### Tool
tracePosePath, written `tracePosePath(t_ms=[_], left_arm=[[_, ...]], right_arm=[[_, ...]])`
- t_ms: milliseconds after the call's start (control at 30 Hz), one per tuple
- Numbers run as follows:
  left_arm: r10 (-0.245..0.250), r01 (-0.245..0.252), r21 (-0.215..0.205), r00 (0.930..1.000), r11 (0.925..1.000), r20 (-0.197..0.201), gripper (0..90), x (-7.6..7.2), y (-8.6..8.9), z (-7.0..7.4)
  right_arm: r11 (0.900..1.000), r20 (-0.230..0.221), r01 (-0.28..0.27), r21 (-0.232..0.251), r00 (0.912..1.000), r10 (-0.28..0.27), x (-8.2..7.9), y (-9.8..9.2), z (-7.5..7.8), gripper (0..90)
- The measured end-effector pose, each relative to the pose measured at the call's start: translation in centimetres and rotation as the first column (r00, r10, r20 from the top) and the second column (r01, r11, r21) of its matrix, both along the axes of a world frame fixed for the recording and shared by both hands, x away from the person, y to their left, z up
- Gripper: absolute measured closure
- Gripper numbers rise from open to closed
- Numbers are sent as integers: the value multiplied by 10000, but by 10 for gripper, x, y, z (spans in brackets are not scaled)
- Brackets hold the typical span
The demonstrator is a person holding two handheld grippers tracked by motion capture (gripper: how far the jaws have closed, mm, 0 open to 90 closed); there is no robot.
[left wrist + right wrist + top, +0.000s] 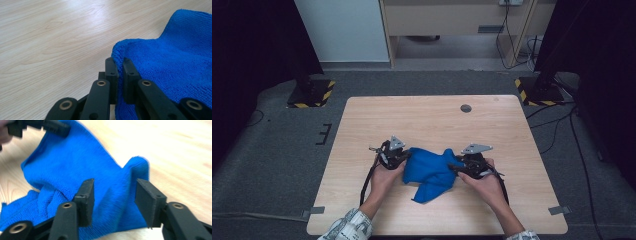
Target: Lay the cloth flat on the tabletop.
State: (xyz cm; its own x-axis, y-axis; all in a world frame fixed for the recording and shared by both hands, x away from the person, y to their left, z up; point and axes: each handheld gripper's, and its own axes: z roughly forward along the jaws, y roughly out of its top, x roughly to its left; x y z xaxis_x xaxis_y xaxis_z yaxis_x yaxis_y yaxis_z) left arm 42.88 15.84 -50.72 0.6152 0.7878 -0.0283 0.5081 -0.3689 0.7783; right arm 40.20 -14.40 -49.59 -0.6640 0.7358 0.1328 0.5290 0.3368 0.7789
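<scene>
While the left gripper pinches the blue cloth, the right gripper stands open around it.

Two hand-held black grippers, patterned sleeves

The left gripper and right gripper were black, each topped by a grey three-cornered plate and trailing a black cable. Their jaws were flat, blocky bars on linked arms — brass-coloured rivets showed at the joints, small screw holes near the tips. The sleeves were pale with a dark printed pattern.
</scene>
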Motion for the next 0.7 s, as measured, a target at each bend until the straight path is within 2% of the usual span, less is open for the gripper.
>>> tracePosePath(t_ms=[100,200,300,367,500,600,700], left_arm=[[103,-103,15,9999,9999,10,844,0,1,0],[97,-96,46,10000,9999,-21,845,0,1,-1],[93,-93,74,10000,9999,-3,844,0,1,-1],[112,-112,101,9999,9999,-24,844,0,1,-1],[87,-86,115,10000,9999,-16,842,0,1,-2],[56,-56,189,10000,9998,-12,840,0,-1,-2],[59,-59,193,10000,9998,4,839,0,-1,-2]], right_arm=[[9991,182,394,144,9990,-397,2,-7,4,488],[9956,249,918,-205,9955,-913,4,-13,1,560],[9891,99,1335,-628,9911,-1331,7,-16,-5,663],[9860,-157,1402,-905,9897,-1421,9,-17,-11,687],[9807,-574,1409,-1356,9871,-1497,13,-14,-24,653],[9801,-734,1458,-1348,9849,-1567,15,-11,-28,598],[9777,-658,1537,-1431,9842,-1643,15,-9,-30,571]])
